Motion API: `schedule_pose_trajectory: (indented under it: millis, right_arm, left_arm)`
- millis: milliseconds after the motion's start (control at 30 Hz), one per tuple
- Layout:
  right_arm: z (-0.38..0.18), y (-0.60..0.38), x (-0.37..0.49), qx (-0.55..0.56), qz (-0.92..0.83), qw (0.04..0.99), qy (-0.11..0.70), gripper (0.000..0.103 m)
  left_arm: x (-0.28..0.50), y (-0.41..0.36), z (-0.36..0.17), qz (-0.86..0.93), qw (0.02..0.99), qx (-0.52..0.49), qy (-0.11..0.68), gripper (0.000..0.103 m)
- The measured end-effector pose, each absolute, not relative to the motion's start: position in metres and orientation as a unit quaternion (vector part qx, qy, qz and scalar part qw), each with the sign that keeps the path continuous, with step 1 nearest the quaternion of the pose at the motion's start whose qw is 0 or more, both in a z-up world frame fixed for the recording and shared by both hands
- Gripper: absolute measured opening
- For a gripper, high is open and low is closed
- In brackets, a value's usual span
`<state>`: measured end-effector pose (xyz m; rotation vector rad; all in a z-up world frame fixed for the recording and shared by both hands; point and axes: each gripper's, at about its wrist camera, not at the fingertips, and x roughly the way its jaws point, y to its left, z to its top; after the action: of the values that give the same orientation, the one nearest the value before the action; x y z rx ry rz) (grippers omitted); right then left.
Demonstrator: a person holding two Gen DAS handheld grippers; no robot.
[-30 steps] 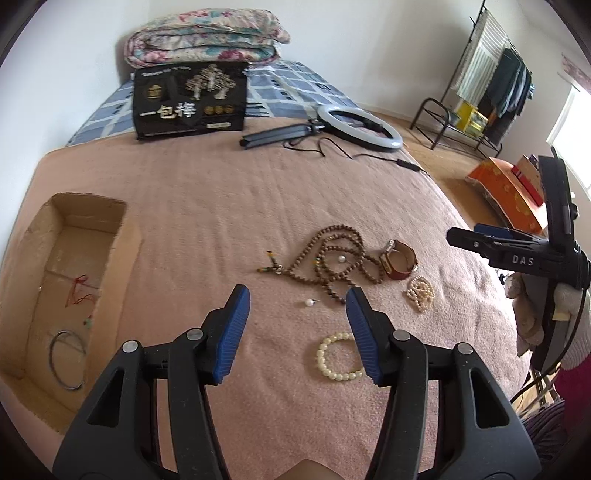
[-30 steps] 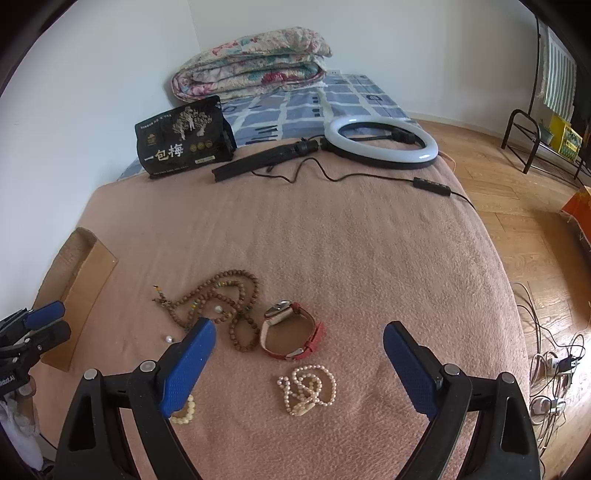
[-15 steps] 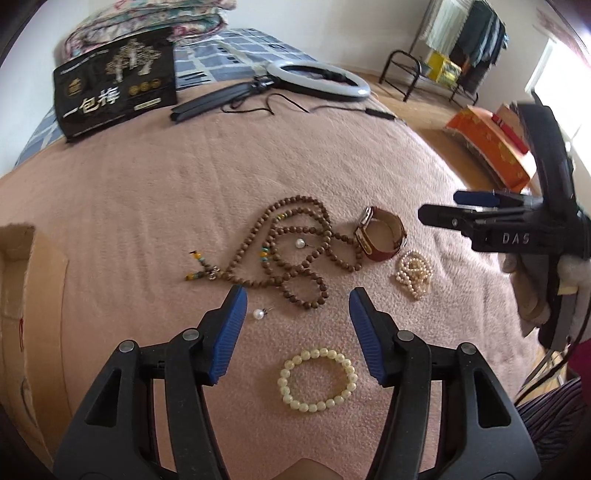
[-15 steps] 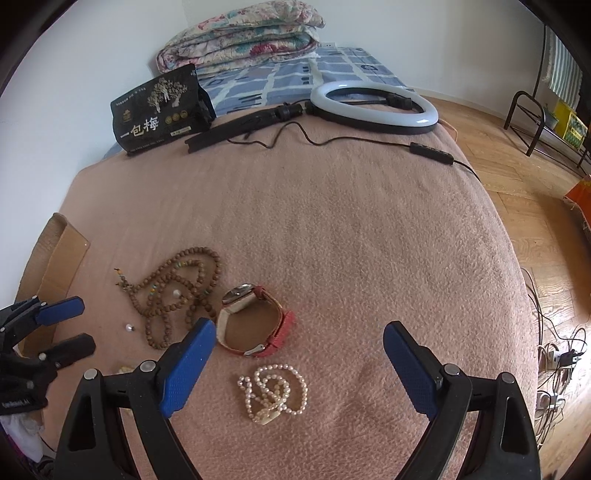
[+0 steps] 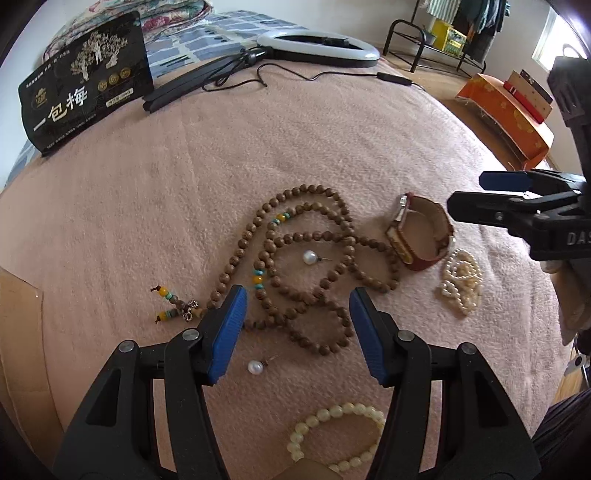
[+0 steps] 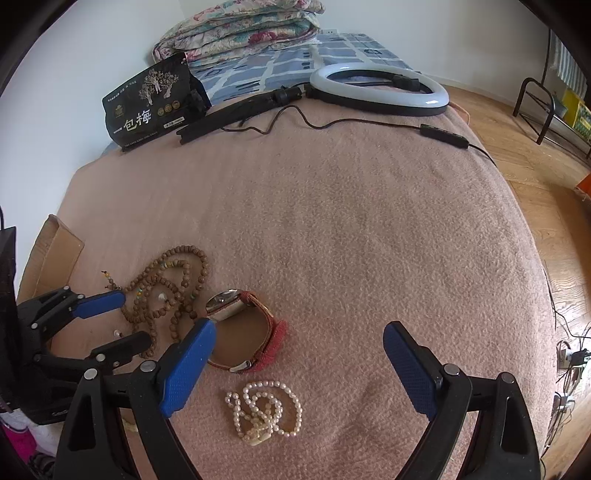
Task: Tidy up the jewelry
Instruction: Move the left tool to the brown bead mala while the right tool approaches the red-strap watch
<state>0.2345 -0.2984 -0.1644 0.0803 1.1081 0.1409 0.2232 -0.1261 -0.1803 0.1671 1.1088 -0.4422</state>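
Jewelry lies on a pink blanket (image 5: 295, 147). A long wooden bead necklace (image 5: 306, 258) is coiled in the middle, with one pearl earring (image 5: 309, 257) inside its loops and another (image 5: 255, 366) just below them. My left gripper (image 5: 295, 332) hangs open over the necklace's near loops, nothing pressed between its pads. A cream bead bracelet (image 5: 336, 432) sits under its body. To the right are a red-strapped watch (image 6: 251, 332) and a tangled pearl strand (image 6: 264, 410). My right gripper (image 6: 297, 365) stands wide open above those two, holding nothing.
A cardboard box (image 6: 51, 251) sits at the blanket's left edge. At the far end lie a black printed bag (image 6: 147, 107), a ring light (image 6: 380, 88) with its stand and cable, and folded quilts (image 6: 243, 29). Wooden floor and an orange box (image 5: 506, 110) are to the right.
My left gripper has come forward and down over the wooden beads, so the cream bracelet has slid beneath it and the box has left its view. My right gripper has sunk toward the watch and pearls.
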Motion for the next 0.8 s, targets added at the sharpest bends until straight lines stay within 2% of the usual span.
schedule_pose_trajectory:
  millis: [233, 600, 800]
  right_arm:
    - [-0.174, -0.296, 0.241, 0.043, 0.073, 0.841, 0.534, 0.093]
    - [-0.184, -0.289, 0.247, 0.054, 0.091, 0.83, 0.548, 0.084]
    - [-0.189, -0.287, 0.248, 0.054, 0.094, 0.826, 0.553, 0.079]
  left_arm:
    - [0.236, -0.122, -0.19, -0.202, 0.822, 0.071, 0.527, 0.059]
    - [0.241, -0.117, -0.191, -0.204, 0.826, 0.069, 0.52, 0.059]
    - [0.241, -0.118, -0.193, -0.21, 0.827, 0.079, 0.516, 0.042]
